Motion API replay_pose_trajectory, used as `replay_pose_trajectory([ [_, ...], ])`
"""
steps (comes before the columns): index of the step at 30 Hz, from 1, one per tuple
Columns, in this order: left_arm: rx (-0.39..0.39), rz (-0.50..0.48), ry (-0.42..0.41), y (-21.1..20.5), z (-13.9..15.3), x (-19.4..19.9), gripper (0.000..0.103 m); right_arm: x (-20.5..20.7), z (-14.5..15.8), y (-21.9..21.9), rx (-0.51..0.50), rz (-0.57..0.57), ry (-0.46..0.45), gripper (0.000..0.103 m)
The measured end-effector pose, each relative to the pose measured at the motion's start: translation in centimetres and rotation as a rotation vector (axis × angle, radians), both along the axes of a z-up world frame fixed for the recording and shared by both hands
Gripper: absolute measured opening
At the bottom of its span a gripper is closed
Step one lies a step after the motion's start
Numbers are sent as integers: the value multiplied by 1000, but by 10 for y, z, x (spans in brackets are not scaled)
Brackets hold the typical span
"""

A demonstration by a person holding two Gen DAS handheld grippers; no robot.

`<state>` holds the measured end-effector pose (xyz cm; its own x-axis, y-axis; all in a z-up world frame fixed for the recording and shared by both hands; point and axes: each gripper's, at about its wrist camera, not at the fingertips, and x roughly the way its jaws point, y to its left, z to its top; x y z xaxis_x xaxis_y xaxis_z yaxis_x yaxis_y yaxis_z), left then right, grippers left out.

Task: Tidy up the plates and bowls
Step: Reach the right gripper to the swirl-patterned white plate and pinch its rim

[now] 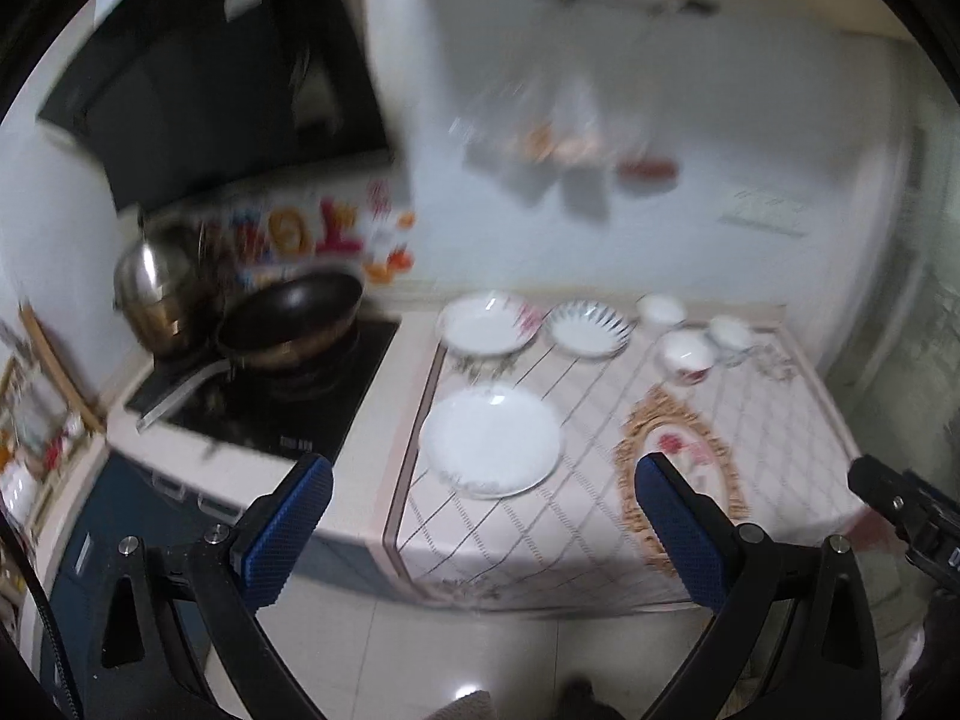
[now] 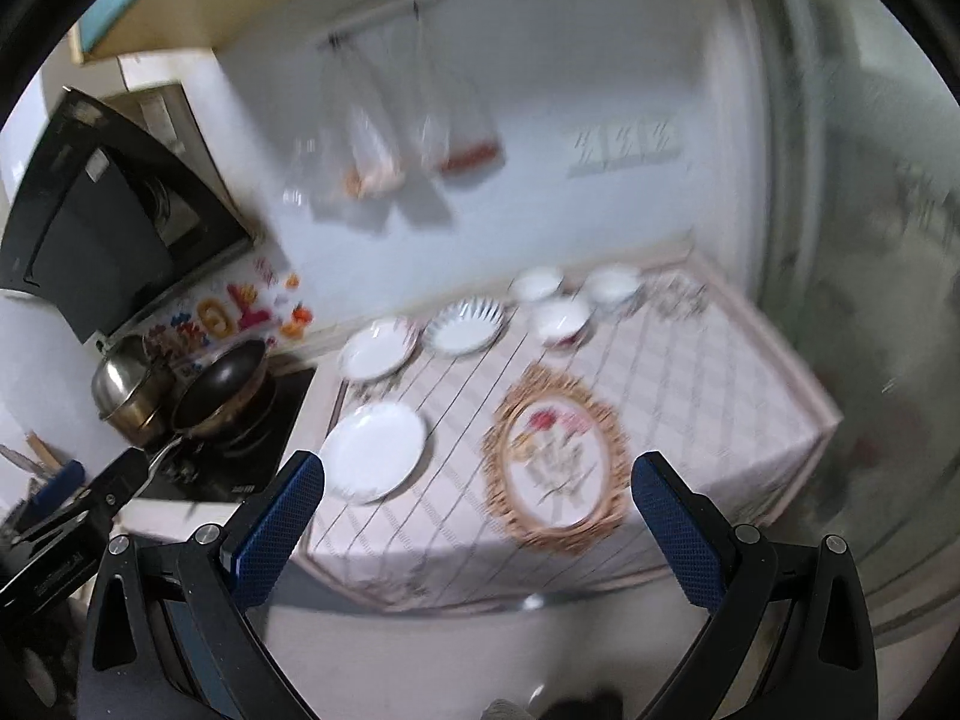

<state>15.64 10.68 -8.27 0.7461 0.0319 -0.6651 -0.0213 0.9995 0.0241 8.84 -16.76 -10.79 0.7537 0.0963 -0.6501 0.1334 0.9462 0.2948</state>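
Both views are blurred. Three plates lie on the patterned cloth: a plain white plate (image 1: 492,443) (image 2: 375,450) nearest, a flower-rimmed plate (image 1: 486,324) (image 2: 378,348) behind it, and a stripe-rimmed plate (image 1: 591,329) (image 2: 465,324) to its right. Three small bowls stand at the back right: one (image 1: 660,307) (image 2: 536,285), a red-patterned one (image 1: 687,357) (image 2: 563,319), and one (image 1: 729,333) (image 2: 612,287). My left gripper (image 1: 483,468) is open and empty, held back from the counter's front. My right gripper (image 2: 477,468) is open and empty, also short of the counter.
A black pan (image 1: 291,318) (image 2: 219,387) and a steel pot (image 1: 153,282) (image 2: 123,384) sit on the hob to the left, under a black hood (image 1: 228,78). Bags (image 2: 384,144) hang on the back wall. A gold oval print (image 2: 555,462) marks the cloth.
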Motion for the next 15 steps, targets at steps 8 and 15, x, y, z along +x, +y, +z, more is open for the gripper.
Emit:
replay_pose_trajectory([
  [8, -62, 150, 288, 45, -116, 137, 102, 167, -105, 27, 78, 151, 200, 103],
  [15, -131, 223, 537, 68, -212, 236, 92, 315, -217, 51, 145, 277, 433, 101],
])
